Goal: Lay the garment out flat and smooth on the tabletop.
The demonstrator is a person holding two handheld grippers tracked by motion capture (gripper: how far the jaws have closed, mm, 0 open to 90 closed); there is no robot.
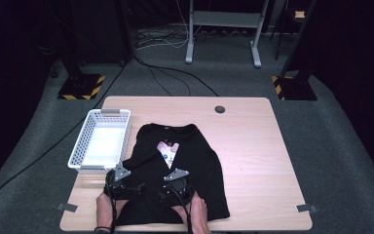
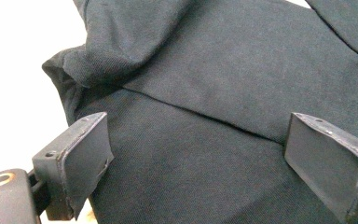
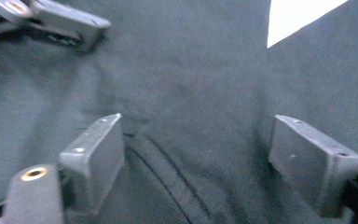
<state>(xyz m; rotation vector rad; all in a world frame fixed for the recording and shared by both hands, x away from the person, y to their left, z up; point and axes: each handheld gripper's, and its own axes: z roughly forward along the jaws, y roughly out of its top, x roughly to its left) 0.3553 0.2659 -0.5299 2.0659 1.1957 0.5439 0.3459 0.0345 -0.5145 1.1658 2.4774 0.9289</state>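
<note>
White basket (image 1: 82,146) at table's left, touching shirt edge. We hold left gripper (image 1: 121,181) spread over black shirt (image 1: 195,161) mid-table, nothing pinched. Right gripper (image 1: 177,184) likewise spread, above lower fabric. Risk: we pinch several layers at fold, dragging whole shirt askew.

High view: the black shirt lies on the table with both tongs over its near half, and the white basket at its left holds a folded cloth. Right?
Not quite. The white basket at the left of the black shirt is empty, as the high view shows. The rest stands: the shirt lies on the table, with the left tongs and right tongs over its near half.
</note>
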